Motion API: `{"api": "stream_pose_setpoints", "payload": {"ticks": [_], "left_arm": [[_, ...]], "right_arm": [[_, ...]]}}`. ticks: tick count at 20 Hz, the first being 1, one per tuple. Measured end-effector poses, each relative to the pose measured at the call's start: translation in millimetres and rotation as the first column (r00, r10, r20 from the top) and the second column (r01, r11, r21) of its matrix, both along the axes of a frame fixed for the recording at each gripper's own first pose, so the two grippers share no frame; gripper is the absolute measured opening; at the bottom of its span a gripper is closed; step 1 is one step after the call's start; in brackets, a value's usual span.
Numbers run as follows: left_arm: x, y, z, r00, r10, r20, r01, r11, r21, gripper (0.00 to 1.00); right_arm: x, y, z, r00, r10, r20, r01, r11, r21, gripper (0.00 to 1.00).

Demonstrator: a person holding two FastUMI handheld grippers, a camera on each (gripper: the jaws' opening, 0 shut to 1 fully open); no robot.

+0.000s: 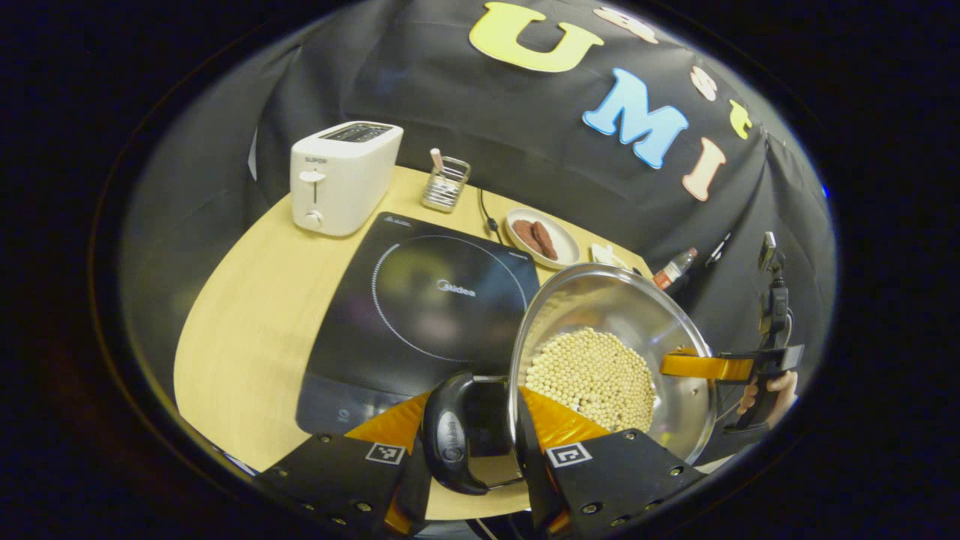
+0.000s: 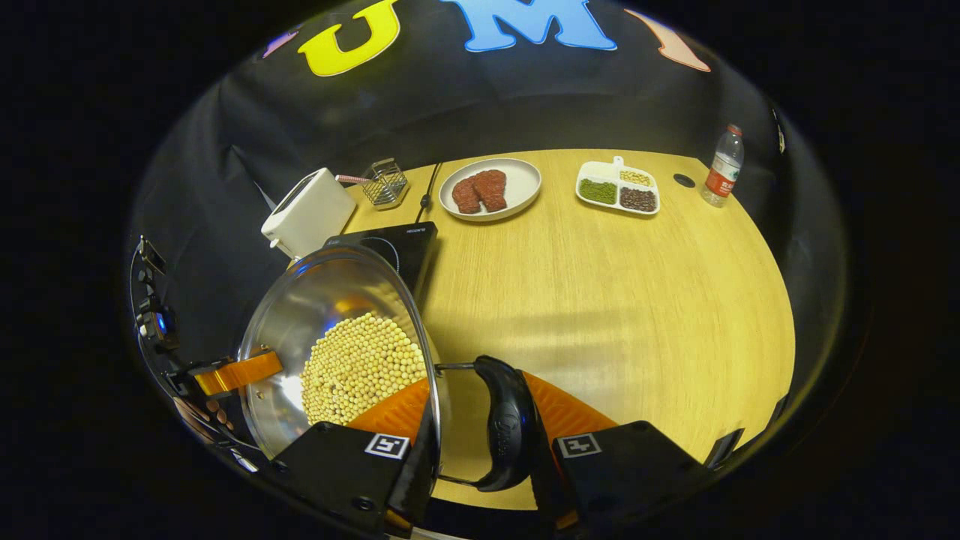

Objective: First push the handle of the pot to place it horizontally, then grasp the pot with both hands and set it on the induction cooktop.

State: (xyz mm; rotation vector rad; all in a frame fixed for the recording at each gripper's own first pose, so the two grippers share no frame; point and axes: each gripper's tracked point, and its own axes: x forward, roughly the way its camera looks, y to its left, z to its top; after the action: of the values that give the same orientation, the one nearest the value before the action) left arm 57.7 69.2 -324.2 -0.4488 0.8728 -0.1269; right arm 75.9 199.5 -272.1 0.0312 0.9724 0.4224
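Note:
A steel pot [image 1: 600,307] with soybeans [image 1: 592,375] in it hangs between both grippers at the right edge of the black induction cooktop [image 1: 427,300]. My left gripper [image 1: 474,405] is shut on the pot's black side handle [image 1: 454,439], one finger inside the wall, one outside. The right gripper's finger [image 1: 705,366] and a hand [image 1: 772,390] show at the far rim. In the right gripper view, my right gripper [image 2: 480,390] is shut the same way on the opposite handle [image 2: 510,427]. There the pot [image 2: 315,300] hides most of the cooktop [image 2: 409,251].
A white toaster [image 1: 341,176] and a wire basket [image 1: 445,184] stand behind the cooktop. A plate [image 2: 525,184] of meat, a divided dish [image 2: 600,169] and a bottle [image 2: 722,169] line the far side of the wooden table [image 2: 600,300].

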Motion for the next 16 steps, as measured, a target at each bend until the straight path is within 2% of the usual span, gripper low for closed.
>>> {"api": "stream_pose_setpoints", "payload": {"ticks": [1, 4, 7, 9, 11, 12, 16], "left_arm": [[5, 10, -1, 1.0, 0.004, 0.004, -0.004, 1.0, 0.007, 0.49], [20, 31, -6, 1.0, 0.016, 0.006, -0.016, 1.0, 0.018, 0.56], [38, 53, -13, 1.0, 0.022, 0.003, -0.022, 0.999, 0.027, 0.53], [54, 66, -20, 0.999, 0.036, 0.004, -0.036, 0.999, 0.029, 0.53], [71, 78, -25, 0.999, 0.045, 0.013, -0.046, 0.999, 0.029, 0.56], [77, 83, -25, 0.999, 0.048, 0.017, -0.049, 0.998, 0.029, 0.53], [110, 100, -38, 0.999, 0.038, 0.032, -0.04, 0.999, 0.036, 0.53]], "right_arm": [[3, 9, -2, 1.0, 0.004, -0.001, -0.004, 1.0, 0.003, 0.54], [14, 35, -6, 1.0, 0.013, -0.013, -0.012, 1.0, 0.016, 0.57], [30, 59, -9, 1.0, 0.019, -0.012, -0.019, 0.999, 0.026, 0.54], [39, 71, -8, 1.0, 0.018, -0.006, -0.017, 0.999, 0.029, 0.57], [51, 83, -8, 1.0, 0.008, 0.002, -0.009, 0.999, 0.035, 0.54], [58, 89, -8, 1.0, 0.005, 0.006, -0.005, 0.999, 0.038, 0.54], [85, 110, -13, 1.0, -0.008, 0.011, 0.007, 0.999, 0.047, 0.53]]}}
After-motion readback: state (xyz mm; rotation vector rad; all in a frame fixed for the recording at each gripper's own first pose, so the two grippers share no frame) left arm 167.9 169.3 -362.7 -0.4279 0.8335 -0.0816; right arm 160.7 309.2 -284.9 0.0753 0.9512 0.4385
